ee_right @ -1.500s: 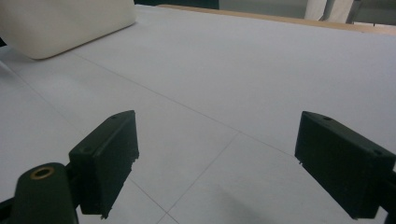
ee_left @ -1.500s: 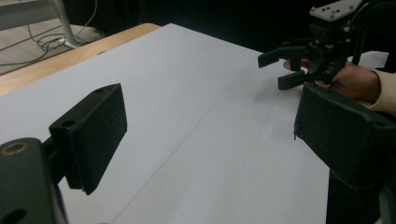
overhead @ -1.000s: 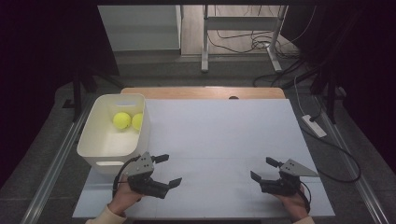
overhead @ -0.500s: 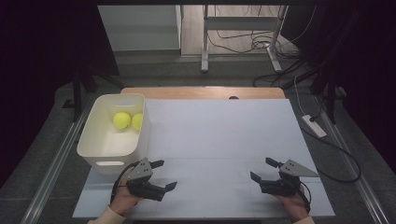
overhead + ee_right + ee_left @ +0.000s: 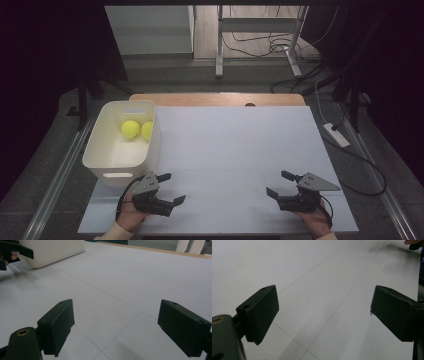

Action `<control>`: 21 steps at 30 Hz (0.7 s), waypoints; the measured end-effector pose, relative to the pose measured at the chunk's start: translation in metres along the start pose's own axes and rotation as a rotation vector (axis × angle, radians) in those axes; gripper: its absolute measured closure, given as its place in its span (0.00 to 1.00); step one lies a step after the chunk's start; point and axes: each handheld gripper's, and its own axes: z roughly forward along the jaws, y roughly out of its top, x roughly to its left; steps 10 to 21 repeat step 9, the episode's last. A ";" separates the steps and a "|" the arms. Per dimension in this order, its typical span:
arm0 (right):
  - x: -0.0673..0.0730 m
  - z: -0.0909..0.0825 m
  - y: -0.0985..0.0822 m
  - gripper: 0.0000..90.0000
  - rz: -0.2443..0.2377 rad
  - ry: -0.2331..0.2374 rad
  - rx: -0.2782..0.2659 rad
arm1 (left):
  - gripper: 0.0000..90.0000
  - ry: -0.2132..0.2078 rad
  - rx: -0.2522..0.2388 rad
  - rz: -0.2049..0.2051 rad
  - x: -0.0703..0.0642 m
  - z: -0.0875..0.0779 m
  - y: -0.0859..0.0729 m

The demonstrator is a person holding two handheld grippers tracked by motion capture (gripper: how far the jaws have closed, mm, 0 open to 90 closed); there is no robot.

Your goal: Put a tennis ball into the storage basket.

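Note:
Two yellow tennis balls [image 5: 131, 128] lie side by side in the far part of a cream plastic bin [image 5: 106, 161] at the table's left. My left gripper [image 5: 171, 188] rests low at the near left, just in front of the bin, open with nothing between its jaws [image 5: 323, 312]. At the near right, my right gripper [image 5: 279, 183] is open and empty as well [image 5: 115, 322]. In the right gripper view the bin [image 5: 50, 251] shows at the top left, beside the other gripper.
A white sheet [image 5: 235, 150] covers the table, with a wooden edge [image 5: 215, 98] at the far side. A power strip [image 5: 336, 135] and cables lie on the floor at the right. Metal desk legs [image 5: 219, 45] stand beyond the table.
My left gripper has drawn back toward the near edge, away from the bin. The right gripper has stayed in place.

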 end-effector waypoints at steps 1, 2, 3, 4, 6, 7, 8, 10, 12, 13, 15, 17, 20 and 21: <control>0.000 0.000 0.000 0.15 0.000 -0.001 0.002 | 0.10 0.001 -0.001 0.001 0.000 0.000 0.000; 0.000 0.000 0.000 0.15 0.001 -0.001 0.003 | 0.10 0.002 -0.001 0.002 0.000 0.000 0.000; 0.000 0.000 0.000 0.15 0.001 0.000 0.006 | 0.10 0.002 -0.003 -0.001 0.001 0.000 0.000; -0.001 0.000 -0.001 0.15 0.001 0.001 0.006 | 0.10 0.004 -0.003 -0.002 0.001 0.000 0.000; -0.001 0.000 -0.001 0.15 0.000 0.003 0.009 | 0.10 0.004 -0.006 -0.002 0.000 0.000 0.000; -0.001 0.000 -0.001 0.15 0.000 0.003 0.008 | 0.10 0.005 -0.007 -0.001 0.000 -0.001 0.000; 0.000 0.000 -0.001 0.15 -0.001 0.005 0.009 | 0.10 0.004 -0.010 -0.004 0.000 -0.001 0.000; 0.000 0.000 -0.001 0.15 -0.002 0.006 0.009 | 0.10 0.005 -0.010 -0.005 0.000 -0.001 0.000; 0.000 0.000 -0.001 0.15 -0.002 0.006 0.009 | 0.10 0.005 -0.010 -0.005 0.000 -0.001 0.000; 0.000 0.000 -0.001 0.15 -0.002 0.006 0.009 | 0.10 0.005 -0.010 -0.005 0.000 -0.001 0.000; 0.000 0.000 -0.001 0.15 -0.002 0.006 0.009 | 0.10 0.005 -0.010 -0.005 0.000 -0.001 0.000; 0.000 0.000 -0.001 0.15 -0.002 0.006 0.009 | 0.10 0.005 -0.010 -0.005 0.000 -0.001 0.000; 0.000 0.000 -0.001 0.15 -0.002 0.006 0.009 | 0.10 0.005 -0.010 -0.005 0.000 -0.001 0.000; 0.000 0.000 -0.001 0.15 -0.002 0.006 0.009 | 0.10 0.005 -0.010 -0.005 0.000 -0.001 0.000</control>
